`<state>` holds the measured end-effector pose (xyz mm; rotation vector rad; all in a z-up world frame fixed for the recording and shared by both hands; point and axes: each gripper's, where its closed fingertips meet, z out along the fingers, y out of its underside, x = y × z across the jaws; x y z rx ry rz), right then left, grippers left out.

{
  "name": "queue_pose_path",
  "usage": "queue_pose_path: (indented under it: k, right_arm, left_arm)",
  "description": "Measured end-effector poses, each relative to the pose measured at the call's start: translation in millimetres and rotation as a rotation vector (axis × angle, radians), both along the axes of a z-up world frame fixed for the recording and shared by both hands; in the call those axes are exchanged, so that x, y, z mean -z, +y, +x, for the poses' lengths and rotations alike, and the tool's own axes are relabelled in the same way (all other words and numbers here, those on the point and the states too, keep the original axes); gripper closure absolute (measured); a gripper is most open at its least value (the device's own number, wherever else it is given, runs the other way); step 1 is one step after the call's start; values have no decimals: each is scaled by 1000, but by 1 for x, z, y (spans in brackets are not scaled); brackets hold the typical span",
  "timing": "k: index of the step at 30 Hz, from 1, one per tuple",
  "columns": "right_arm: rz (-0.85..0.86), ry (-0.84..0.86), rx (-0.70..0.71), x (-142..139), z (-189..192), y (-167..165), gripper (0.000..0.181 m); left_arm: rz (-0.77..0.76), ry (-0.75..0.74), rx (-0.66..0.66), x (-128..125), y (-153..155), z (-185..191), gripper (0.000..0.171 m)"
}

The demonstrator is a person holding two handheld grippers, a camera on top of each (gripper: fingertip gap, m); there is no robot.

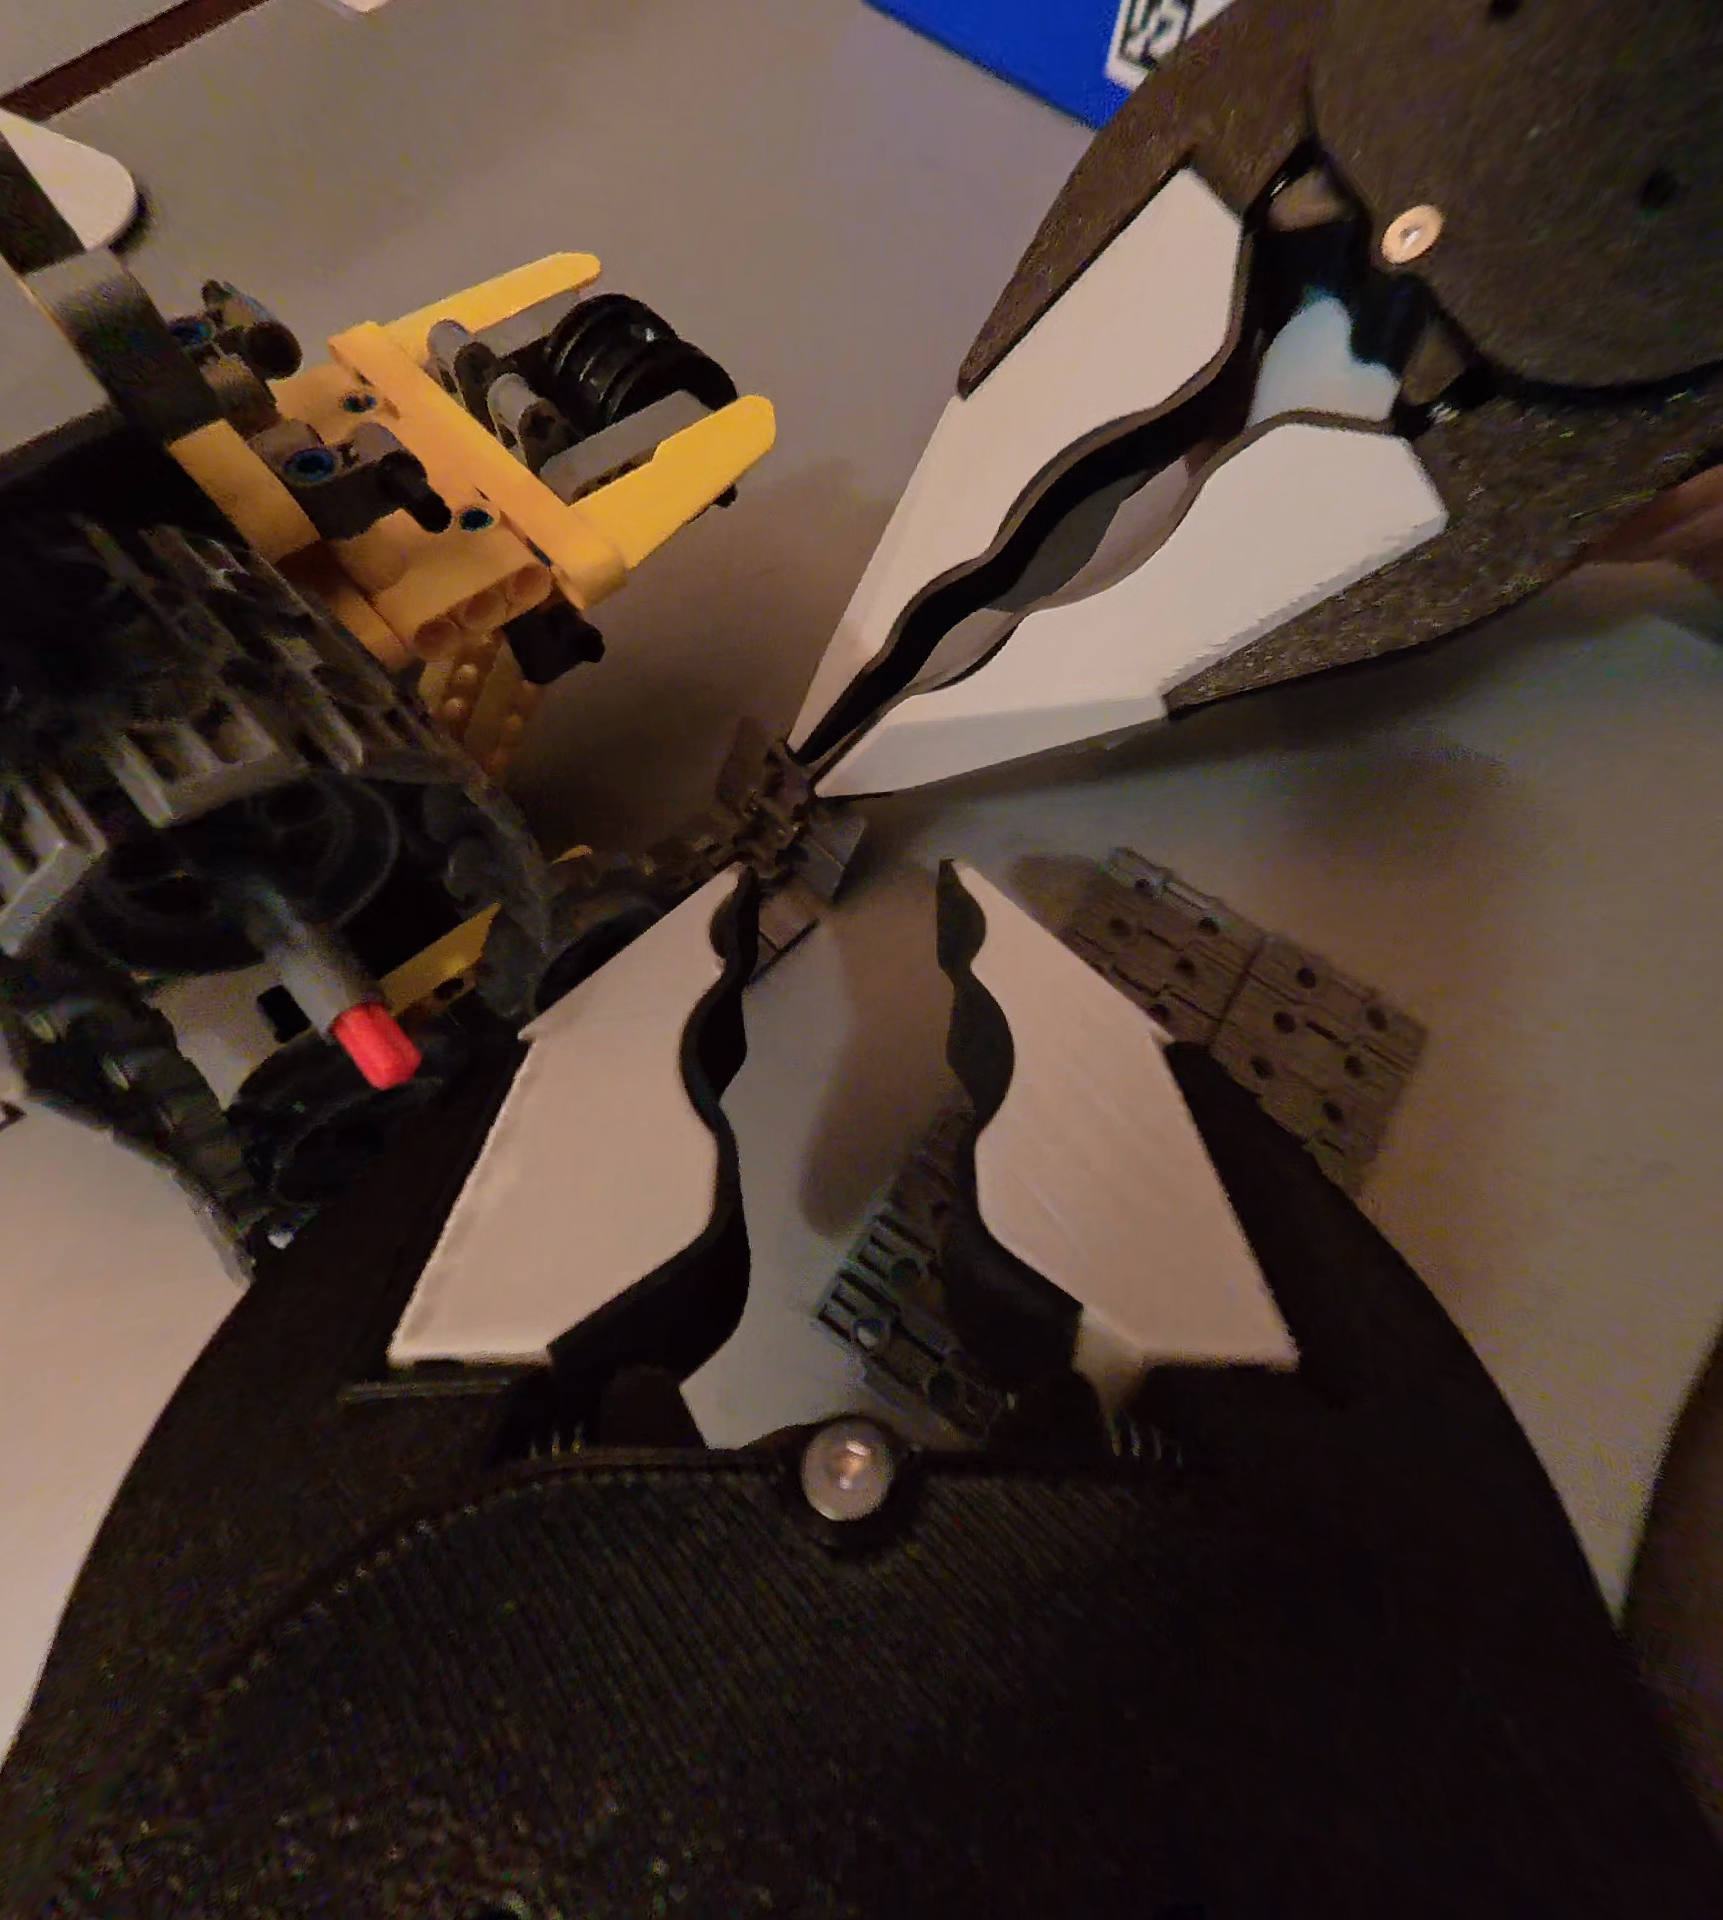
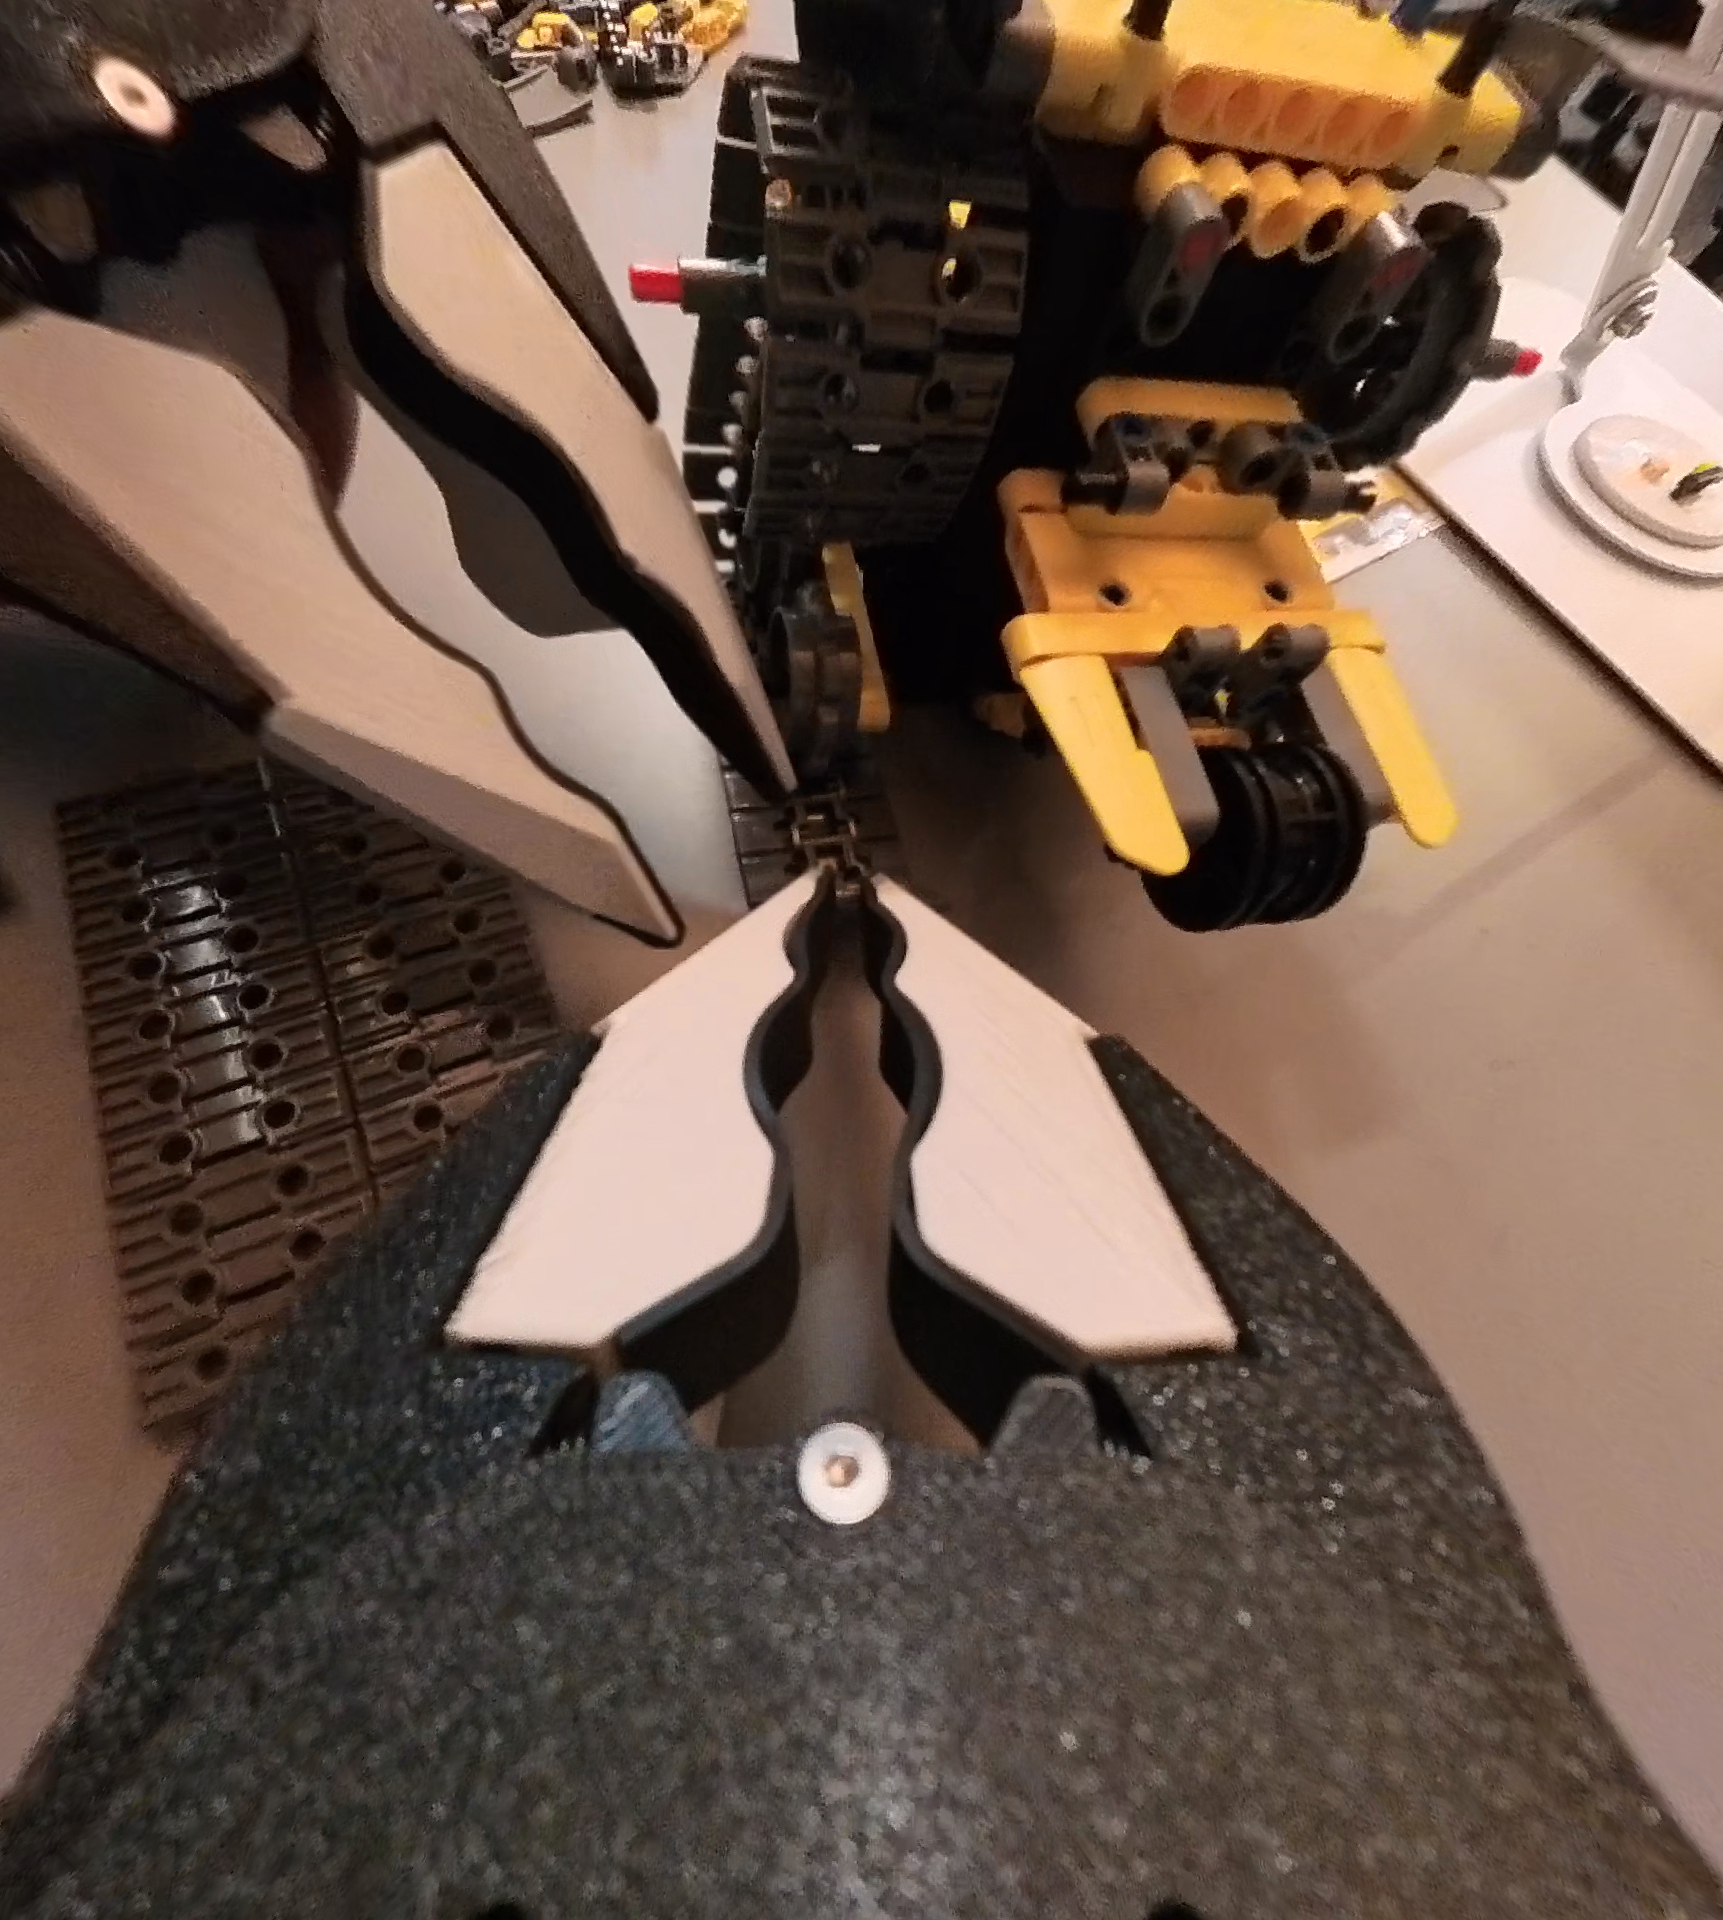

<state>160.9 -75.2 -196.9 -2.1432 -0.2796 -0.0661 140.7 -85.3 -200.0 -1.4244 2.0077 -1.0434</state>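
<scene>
A grey table (image 2: 1356,1143) carries a yellow-and-black brick-built tracked vehicle (image 2: 1044,364) and flat strips of dark track links (image 2: 265,1039) (laid side by side). The left gripper (image 1: 841,868) stands spread, one fingertip touching a small dark track link (image 1: 784,810). The right gripper (image 2: 841,883) pinches that link, just beside the vehicle.

Yellow-and-black tracked model (image 2: 1096,343) blocks the far side. Loose track strips (image 2: 285,1060) lie flat on the worktop (image 2: 1356,1195) to the left. Bare worktop to the right gives free passage, up to a white tray (image 2: 1667,665).
</scene>
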Motion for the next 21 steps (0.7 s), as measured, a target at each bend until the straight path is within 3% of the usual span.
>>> queue_pose_path:
  k: [8,13,21]
  right_arm:
    - [19,42,4,-3,-3,6,177]
    - [20,36,5,-2,-4,6,181]
    - [43,-19,29,-5,-2,4,168]
  left_arm:
    - [-23,69,-45,11,2,10,147]
    - [-33,76,-52,13,1,10,170]
    - [-134,23,-120,4,9,4,171]
